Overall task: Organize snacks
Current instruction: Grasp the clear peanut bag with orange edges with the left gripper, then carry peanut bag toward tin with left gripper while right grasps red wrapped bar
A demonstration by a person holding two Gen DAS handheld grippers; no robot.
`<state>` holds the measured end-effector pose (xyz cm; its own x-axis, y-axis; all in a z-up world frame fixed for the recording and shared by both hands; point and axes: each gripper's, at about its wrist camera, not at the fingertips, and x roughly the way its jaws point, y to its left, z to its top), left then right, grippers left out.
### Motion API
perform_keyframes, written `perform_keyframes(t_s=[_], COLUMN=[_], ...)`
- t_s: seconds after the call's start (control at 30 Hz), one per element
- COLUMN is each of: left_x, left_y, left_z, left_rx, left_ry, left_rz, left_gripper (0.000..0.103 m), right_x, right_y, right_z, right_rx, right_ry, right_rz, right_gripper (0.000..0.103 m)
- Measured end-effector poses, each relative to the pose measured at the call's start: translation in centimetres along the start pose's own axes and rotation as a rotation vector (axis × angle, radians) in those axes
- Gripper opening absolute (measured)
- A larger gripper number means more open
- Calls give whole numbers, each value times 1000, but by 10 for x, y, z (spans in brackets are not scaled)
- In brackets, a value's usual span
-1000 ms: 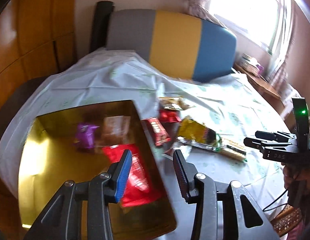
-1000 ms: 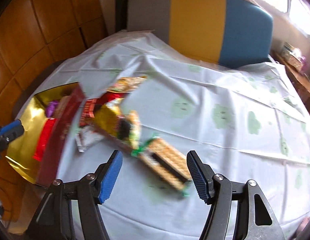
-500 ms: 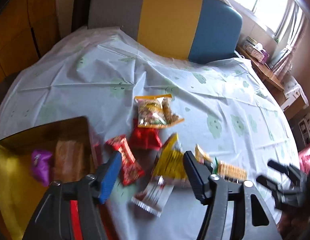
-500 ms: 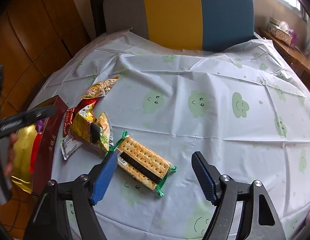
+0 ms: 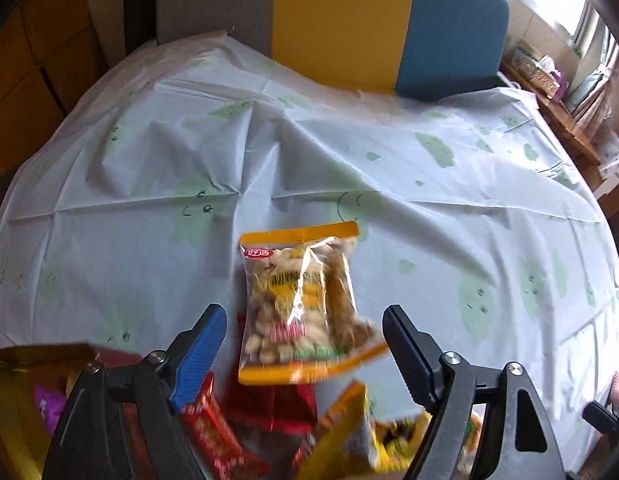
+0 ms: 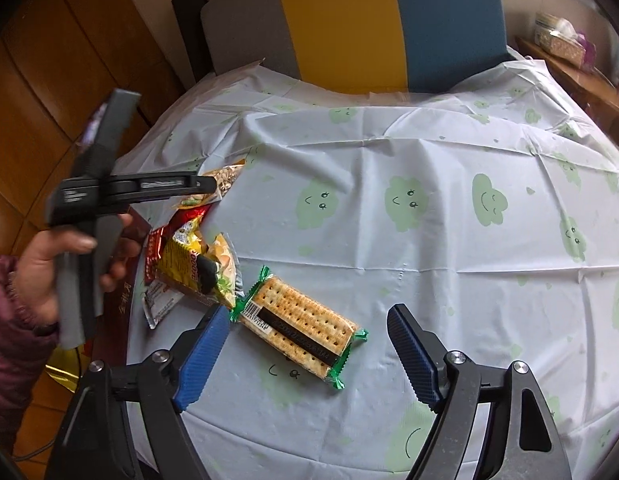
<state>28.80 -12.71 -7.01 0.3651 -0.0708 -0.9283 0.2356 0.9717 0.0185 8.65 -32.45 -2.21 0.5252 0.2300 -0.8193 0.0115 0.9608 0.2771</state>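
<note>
Round table (image 6: 429, 152) under a pale cloth with green cloud faces, tricolour chair back (image 6: 349, 20) at its far edge – both tools over the snack pile

Left gripper (image 5: 303, 350): jaws opening, already wide, above the clear peanut bag (image 5: 301, 304) with nothing pinched; red and yellow packets (image 5: 213, 436) lie blurred just below it, near the table's left edge. Right gripper (image 6: 305, 354): jaws opening, wide, straddling the cracker pack (image 6: 299, 324) flat on the cloth, pads not touching it. Gold-lined box (image 5: 13, 364) sits at the left edge beside the pile, purple packet (image 5: 47, 404) inside
</note>
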Motion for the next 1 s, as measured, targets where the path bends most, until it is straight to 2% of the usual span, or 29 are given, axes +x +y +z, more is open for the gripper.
perform_keyframes(t_s=[0.13,0.2,0.27,0.4,0.67,0.77,0.93,1.0], left_x=[19,25,24,0,-75,-101,-128,-133], left_y=[0,2,3,7,29,40,69,82], left_z=[6,5,4,-3,-31,-49,-83,-97], left_rx=[-14,-37,-38,-24,-71,-75,-120,-147], left_ry=[40,55,32,-45,-174,-222,-265,-270], left_rz=[2,-10,-17,-31,-130,-132,-131,-130], left_gripper=[81,74,57,54,54,54,54,54], right_x=[-1,-1,-1,2,10,13,25,28], right_y=[-1,0,1,4,15,23,47,62], right_z=[2,2,2,0,-6,-9,-16,-15], right_rx=[9,5,-6,-19,-81,-118,-180,-221], right_ry=[-7,-13,-15,-7,6,7,46,44], right_rz=[2,-4,-13,-21,-27,16,94,119], right_gripper=[83,83,83,83,82,73,45,41])
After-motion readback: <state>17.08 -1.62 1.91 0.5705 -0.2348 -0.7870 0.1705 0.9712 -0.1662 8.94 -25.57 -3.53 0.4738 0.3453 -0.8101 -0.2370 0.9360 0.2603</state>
